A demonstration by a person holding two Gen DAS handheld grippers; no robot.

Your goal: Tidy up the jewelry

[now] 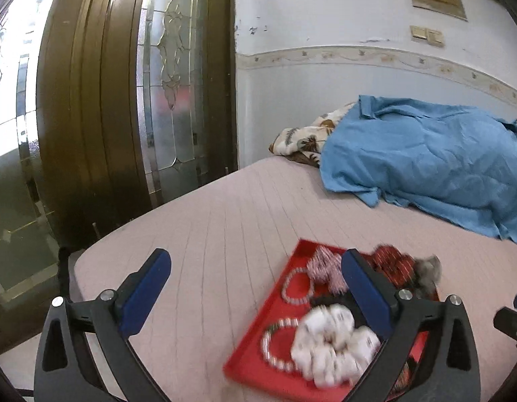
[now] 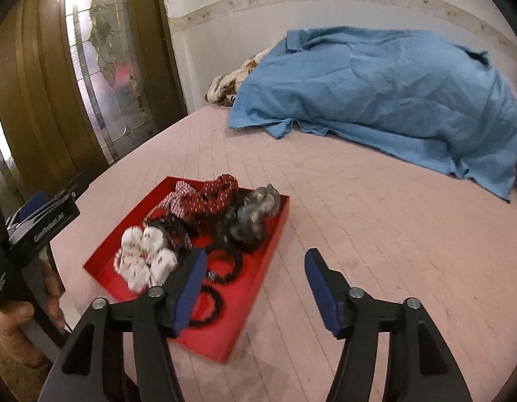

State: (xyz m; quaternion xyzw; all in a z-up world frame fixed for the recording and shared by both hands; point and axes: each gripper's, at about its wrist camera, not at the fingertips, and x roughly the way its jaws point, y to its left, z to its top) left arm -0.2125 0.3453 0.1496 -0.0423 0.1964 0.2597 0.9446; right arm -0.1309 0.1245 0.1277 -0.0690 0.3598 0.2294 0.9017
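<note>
A red tray (image 1: 248, 361) (image 2: 258, 284) lies on the pink mattress near its front left corner. It holds a white scrunchie (image 1: 329, 345) (image 2: 144, 254), a red dotted scrunchie (image 1: 392, 264) (image 2: 218, 194), a pink checked one (image 1: 325, 268) (image 2: 174, 201), a grey one (image 2: 258, 207), black rings (image 2: 223, 264) and beaded bracelets (image 1: 297, 286). My left gripper (image 1: 255, 268) is open and empty, above the tray's left edge. My right gripper (image 2: 255, 264) is open and empty, over the tray's right edge.
A blue cloth (image 1: 426, 160) (image 2: 376, 93) covers a heap with a patterned blanket (image 1: 302, 140) at the far side of the mattress (image 1: 225, 221). A wooden door with leaded glass (image 1: 124, 83) stands to the left. The left gripper's body shows in the right wrist view (image 2: 40, 221).
</note>
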